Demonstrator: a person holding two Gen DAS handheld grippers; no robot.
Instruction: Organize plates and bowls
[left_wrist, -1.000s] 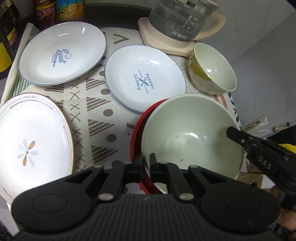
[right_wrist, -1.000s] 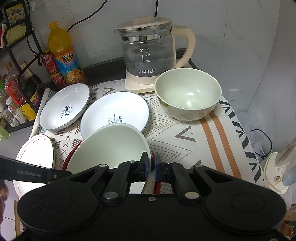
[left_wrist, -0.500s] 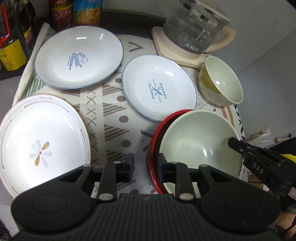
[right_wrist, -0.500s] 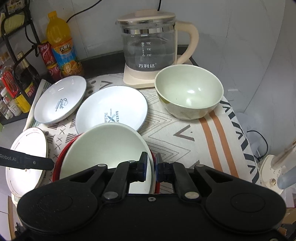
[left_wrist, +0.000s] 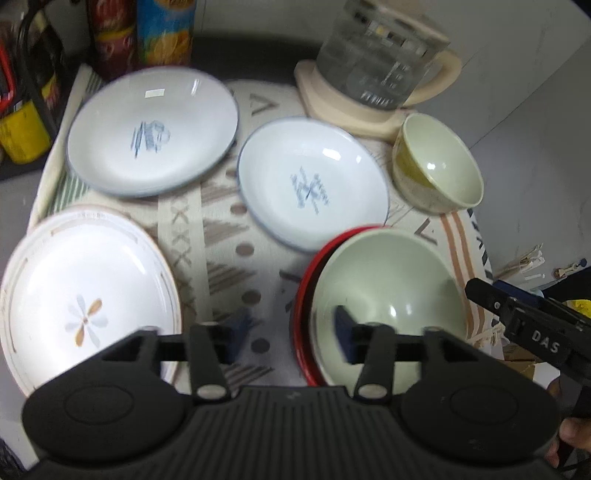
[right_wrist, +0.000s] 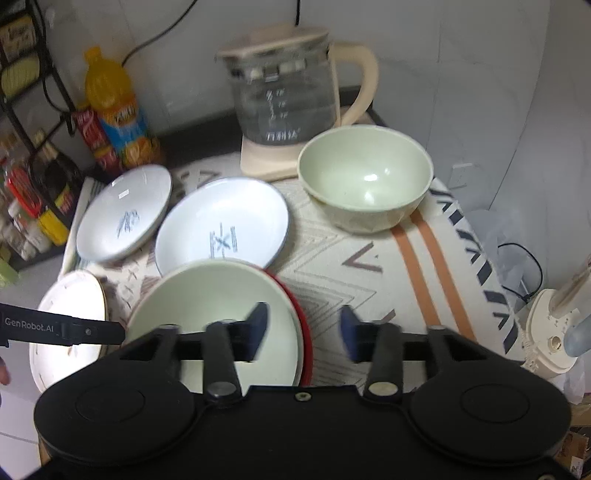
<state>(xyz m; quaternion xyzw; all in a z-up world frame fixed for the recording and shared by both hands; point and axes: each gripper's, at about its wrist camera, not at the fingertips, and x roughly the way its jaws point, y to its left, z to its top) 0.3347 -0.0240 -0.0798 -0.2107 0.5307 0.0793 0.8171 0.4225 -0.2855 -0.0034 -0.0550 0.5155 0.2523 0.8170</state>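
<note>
Patterned tablecloth (right_wrist: 362, 284), glass kettle (right_wrist: 284, 99) behind small bowl (right_wrist: 364, 177), plates alongside.

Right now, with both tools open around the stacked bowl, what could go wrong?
1. The green bowl sits off-centre in the red bowl, so a nudge might tip it.
2. The right tool straddles both rims and may clamp both.
3. The red bowl's far rim nearly meets the bakery plate; sliding could knock it.
</note>
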